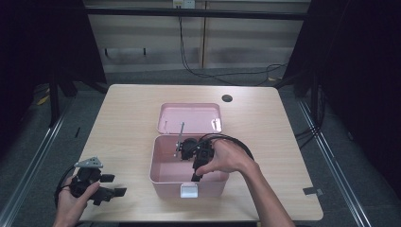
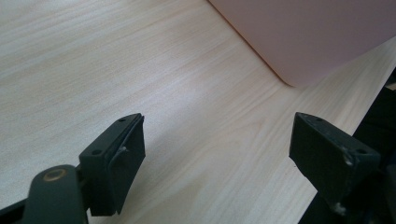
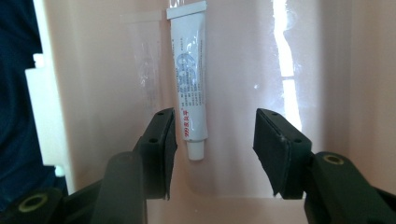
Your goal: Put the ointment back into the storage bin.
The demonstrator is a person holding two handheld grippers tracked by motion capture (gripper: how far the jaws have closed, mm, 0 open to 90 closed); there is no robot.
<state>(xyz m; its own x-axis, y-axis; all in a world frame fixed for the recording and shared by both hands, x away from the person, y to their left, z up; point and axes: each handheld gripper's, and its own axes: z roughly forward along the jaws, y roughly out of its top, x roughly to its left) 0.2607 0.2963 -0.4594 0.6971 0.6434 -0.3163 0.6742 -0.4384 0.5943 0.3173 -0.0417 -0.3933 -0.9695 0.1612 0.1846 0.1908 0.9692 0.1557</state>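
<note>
light wood table [image 1: 127, 113], round hole [image 1: 227, 98] at far edge; cables [image 1: 213, 73] on floor beyond.

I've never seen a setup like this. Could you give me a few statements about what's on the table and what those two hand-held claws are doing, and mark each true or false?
1. The pink box has its lid open. True.
2. The right gripper reaches down inside the box. True.
3. The right gripper is clamped on the white tube. False: its fingers stand apart, and the tube lies on the box floor between and beyond them.
4. The left gripper is inside the box too. False: it is held over the bare wooden table at the box's left, with its fingers apart.
5. The tube's cap end points toward the right gripper's camera. True.
</note>
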